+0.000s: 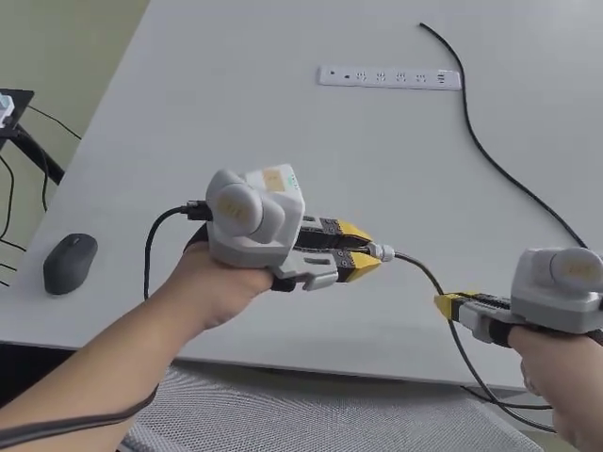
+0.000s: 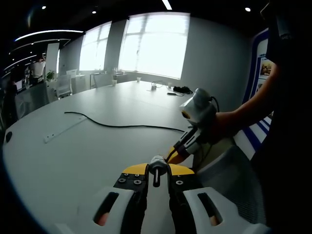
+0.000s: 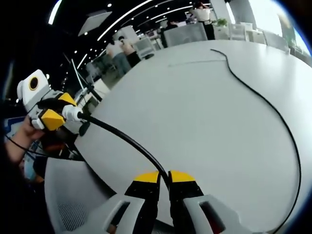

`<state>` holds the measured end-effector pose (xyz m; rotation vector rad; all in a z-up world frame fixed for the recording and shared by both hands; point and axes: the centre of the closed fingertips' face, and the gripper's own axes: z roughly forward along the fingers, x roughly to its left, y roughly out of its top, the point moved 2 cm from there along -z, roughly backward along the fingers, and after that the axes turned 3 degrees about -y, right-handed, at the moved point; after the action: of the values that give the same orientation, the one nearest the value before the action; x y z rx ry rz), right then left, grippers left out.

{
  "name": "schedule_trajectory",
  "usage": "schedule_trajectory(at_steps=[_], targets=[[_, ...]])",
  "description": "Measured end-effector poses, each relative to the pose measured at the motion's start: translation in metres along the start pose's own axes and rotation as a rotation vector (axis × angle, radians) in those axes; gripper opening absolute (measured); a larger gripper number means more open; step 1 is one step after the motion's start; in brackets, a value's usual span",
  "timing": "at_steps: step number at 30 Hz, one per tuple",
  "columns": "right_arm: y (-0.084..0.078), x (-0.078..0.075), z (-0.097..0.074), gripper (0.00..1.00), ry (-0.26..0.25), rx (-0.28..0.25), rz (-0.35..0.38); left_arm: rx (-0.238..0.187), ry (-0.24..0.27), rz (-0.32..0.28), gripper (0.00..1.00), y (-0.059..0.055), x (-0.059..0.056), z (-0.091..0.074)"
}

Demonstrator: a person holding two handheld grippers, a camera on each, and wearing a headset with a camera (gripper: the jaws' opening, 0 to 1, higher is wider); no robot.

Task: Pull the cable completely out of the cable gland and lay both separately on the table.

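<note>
The left gripper (image 1: pixel 361 252) clamps the cable gland (image 1: pixel 382 252). The right gripper (image 1: pixel 443 303), closed on the black cable (image 1: pixel 426 273), should pull straight rightward, gland steady.

Open-plan office: power strip (image 1: pixel 389 77) and mouse (image 1: pixel 70 263) sitting on big white counter (image 1: pixel 283 132), strip lights (image 3: pixel 54 12) running overhead, office chairs (image 3: pixel 184 34) standing behind.

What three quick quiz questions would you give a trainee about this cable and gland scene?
1. True or false: the cable gland lies on the table.
2. The right gripper is shut on: A the mouse, B the cable, C the power strip?
3. Which gripper's fingers hold the cable gland?
Key: 1 false; 2 B; 3 the left gripper.
</note>
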<state>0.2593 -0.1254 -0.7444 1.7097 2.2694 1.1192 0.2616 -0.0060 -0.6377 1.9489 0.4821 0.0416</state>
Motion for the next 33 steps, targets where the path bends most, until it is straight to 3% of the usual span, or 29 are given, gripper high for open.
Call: schedule_trajectory(at_steps=[11, 19, 23, 26, 30, 33], targets=[[0.001, 0.000, -0.002, 0.02, 0.000, 0.004, -0.062, 0.004, -0.003, -0.007, 0.15, 0.001, 0.000, -0.001], [0.004, 0.002, -0.006, 0.15, 0.004, -0.017, -0.142, 0.020, -0.001, -0.012, 0.15, -0.003, 0.003, -0.002], [0.018, 0.011, -0.014, 0.22, 0.020, -0.063, -0.284, 0.022, -0.007, -0.010, 0.15, -0.003, 0.002, -0.003], [0.036, 0.032, -0.021, 0.25, 0.054, -0.138, -0.455, 0.022, -0.006, -0.013, 0.15, -0.004, 0.001, -0.002], [0.051, 0.054, -0.025, 0.26, 0.079, -0.167, -0.588, 0.020, -0.007, -0.012, 0.15, -0.003, 0.001, -0.002], [0.059, 0.073, -0.025, 0.27, 0.099, -0.185, -0.736, 0.017, -0.007, -0.017, 0.15, -0.002, 0.001, -0.002]])
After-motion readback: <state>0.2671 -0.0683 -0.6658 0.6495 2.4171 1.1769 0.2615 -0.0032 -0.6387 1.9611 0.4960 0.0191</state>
